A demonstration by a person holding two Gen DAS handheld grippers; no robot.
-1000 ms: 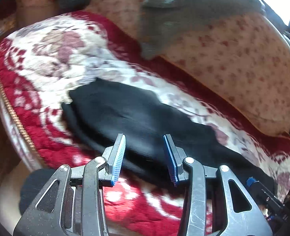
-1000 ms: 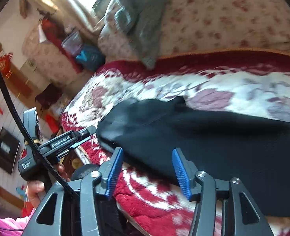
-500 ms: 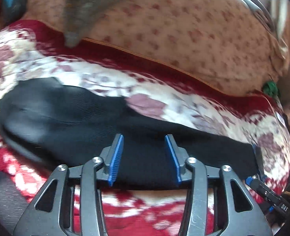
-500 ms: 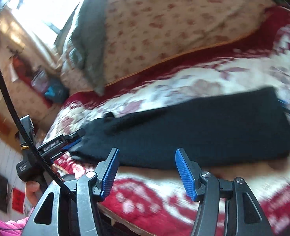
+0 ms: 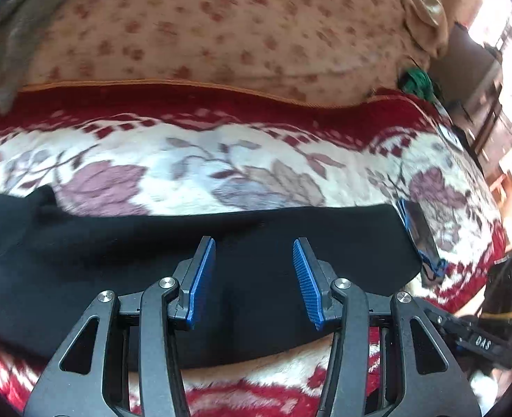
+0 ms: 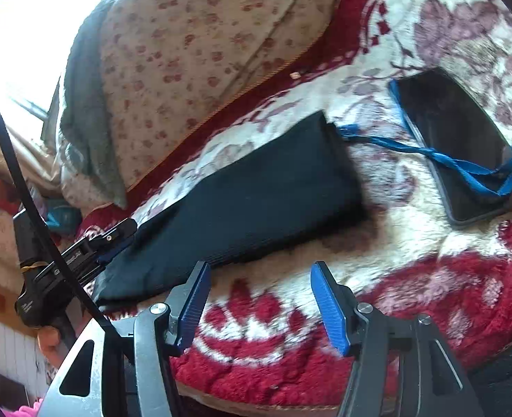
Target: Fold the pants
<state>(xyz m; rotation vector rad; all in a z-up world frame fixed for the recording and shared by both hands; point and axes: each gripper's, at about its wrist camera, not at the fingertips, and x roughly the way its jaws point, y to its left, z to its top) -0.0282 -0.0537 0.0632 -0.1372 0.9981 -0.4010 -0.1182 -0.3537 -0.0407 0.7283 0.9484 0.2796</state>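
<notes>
We are looking at black pants point(image 5: 221, 250) already lying as one long narrow strip across the floral blanket point(image 5: 221, 160), so, as we judge it, the lengthwise fold is looking done and the crosswise folds are remaining. Our left tool point(image 5: 254, 274) is hovering parted over the strip, empty, and our right tool point(image 6: 257, 299), its jaws having just been opening, is standing wide and empty off the hem at five o'clock. The waist end is running out of frame at nine o'clock, and a phone point(image 6: 461, 146) is lying near the hem.

A sofa seat point(image 5: 242, 160) under a red-and-cream flowered plush cover, with a beige flower-print backrest point(image 5: 221, 27) behind it. A grey cloth point(image 6: 82, 132) hangs over the backrest. Bright daylight pours through a window point(image 6: 19, 34).
</notes>
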